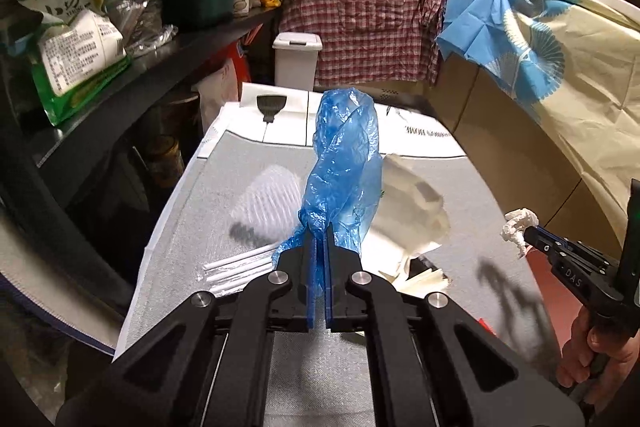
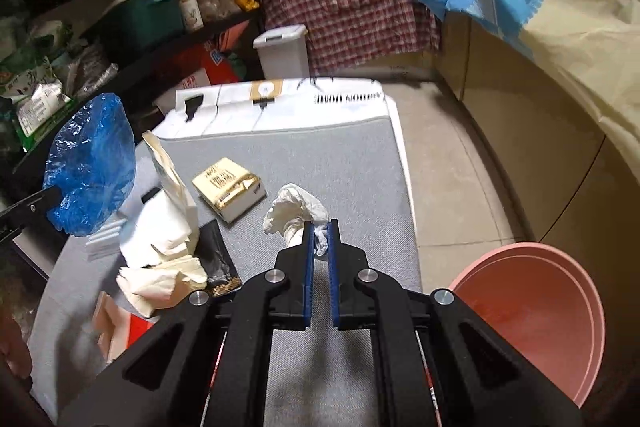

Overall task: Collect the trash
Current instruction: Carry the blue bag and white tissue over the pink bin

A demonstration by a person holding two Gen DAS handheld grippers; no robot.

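My left gripper [image 1: 319, 233] is shut on a crumpled blue plastic bag [image 1: 344, 163] and holds it up above the grey mat [image 1: 192, 203]. The bag also shows at the left of the right wrist view [image 2: 90, 165]. My right gripper [image 2: 319, 227] is shut on a crumpled white tissue [image 2: 294, 209], held above the mat [image 2: 352, 163]. The tissue also shows in the left wrist view [image 1: 518, 227], at the right gripper's tip [image 1: 528, 233]. On the mat lie a white paper bag [image 2: 164, 223], white straws [image 1: 236, 269], a gold-and-white packet [image 2: 228, 187] and a black wrapper [image 2: 218, 259].
A pink basin [image 2: 536, 315] sits on the tiled floor at the right. A white lidded bin [image 1: 297, 59] stands beyond the mat, by a plaid cloth [image 1: 360, 19]. Dark shelves [image 1: 132, 67] with bags and a green box line the left. A white box [image 2: 280, 107] lies at the mat's far end.
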